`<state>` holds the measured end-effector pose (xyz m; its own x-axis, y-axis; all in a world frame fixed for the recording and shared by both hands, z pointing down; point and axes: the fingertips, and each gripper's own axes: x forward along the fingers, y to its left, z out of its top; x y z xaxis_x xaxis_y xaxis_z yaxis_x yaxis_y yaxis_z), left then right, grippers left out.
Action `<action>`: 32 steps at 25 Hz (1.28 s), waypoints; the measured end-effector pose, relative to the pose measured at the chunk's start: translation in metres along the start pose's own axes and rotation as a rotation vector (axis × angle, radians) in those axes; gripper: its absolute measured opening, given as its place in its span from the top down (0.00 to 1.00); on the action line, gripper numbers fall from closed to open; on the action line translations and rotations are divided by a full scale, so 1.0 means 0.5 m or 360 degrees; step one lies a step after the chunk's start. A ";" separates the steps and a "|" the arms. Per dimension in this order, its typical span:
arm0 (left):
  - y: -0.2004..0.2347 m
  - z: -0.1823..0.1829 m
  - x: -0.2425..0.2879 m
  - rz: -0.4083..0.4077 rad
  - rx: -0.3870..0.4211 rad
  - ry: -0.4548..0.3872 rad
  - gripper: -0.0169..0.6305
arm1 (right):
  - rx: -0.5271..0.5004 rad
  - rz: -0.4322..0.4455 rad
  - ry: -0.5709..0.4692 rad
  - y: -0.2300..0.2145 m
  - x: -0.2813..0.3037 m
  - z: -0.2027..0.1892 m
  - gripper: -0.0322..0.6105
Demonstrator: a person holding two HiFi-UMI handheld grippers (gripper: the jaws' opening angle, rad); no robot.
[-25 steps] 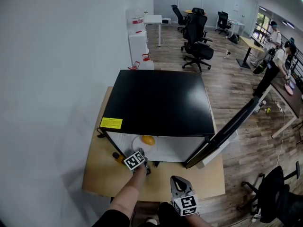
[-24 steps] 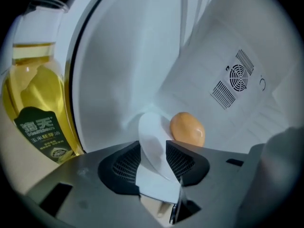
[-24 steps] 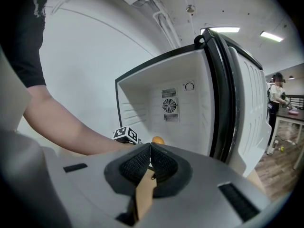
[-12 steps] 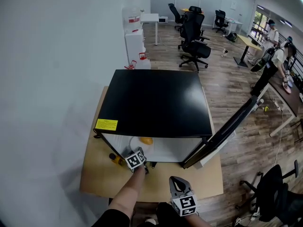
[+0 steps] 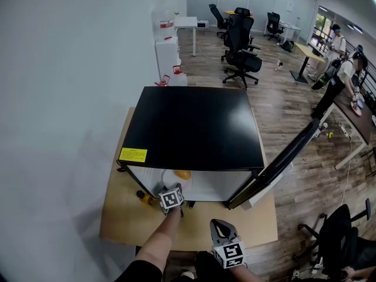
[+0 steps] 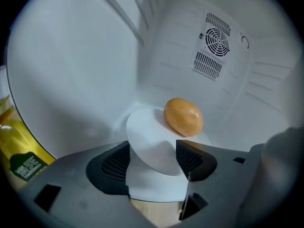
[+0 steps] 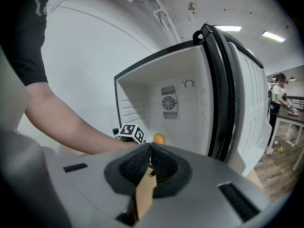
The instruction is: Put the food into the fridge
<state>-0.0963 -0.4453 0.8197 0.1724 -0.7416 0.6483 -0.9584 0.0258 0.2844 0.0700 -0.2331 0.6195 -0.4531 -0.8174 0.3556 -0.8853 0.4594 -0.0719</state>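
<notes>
An orange, egg-shaped piece of food [image 6: 184, 116] lies on a white plate [image 6: 149, 141] on the floor of the open fridge [image 5: 194, 128]. My left gripper [image 6: 152, 152] is at the fridge's mouth. Its jaws are opening, with the plate's near rim between them and no firm press showing. From the head view the left gripper [image 5: 174, 191] sits just in front of the plate [image 5: 168, 177] and the food [image 5: 184, 174]. My right gripper [image 5: 219, 225] hangs lower, over the table's front, with its jaws shut and empty [image 7: 150, 148].
The fridge door [image 5: 282, 160] stands open to the right. A bottle of yellow liquid [image 5: 144, 198] stands on the wooden table [image 5: 123, 216] left of the left gripper, close to the fridge's front corner. Office chairs [image 5: 242, 51] and people [image 5: 341, 78] are far behind.
The head view has shifted slightly. The left gripper's marker cube has edged a little to the right at the fridge's mouth. The plate, the food and the right gripper have stayed put.
</notes>
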 end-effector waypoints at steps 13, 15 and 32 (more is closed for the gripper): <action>-0.006 0.001 0.013 -0.0013 0.0335 0.0062 0.50 | -0.0005 0.0013 0.0012 0.011 -0.006 -0.009 0.86; -0.010 0.005 0.018 -0.0010 0.0336 0.0064 0.50 | -0.0003 0.0013 0.0009 0.009 -0.006 -0.012 0.86; -0.016 0.025 -0.018 -0.0065 0.0326 -0.0106 0.48 | 0.0015 0.0008 -0.0007 -0.006 -0.009 -0.007 0.86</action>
<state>-0.0933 -0.4470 0.8028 0.2032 -0.7821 0.5891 -0.9783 -0.1369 0.1557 0.0751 -0.2296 0.6211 -0.4580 -0.8167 0.3511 -0.8839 0.4603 -0.0822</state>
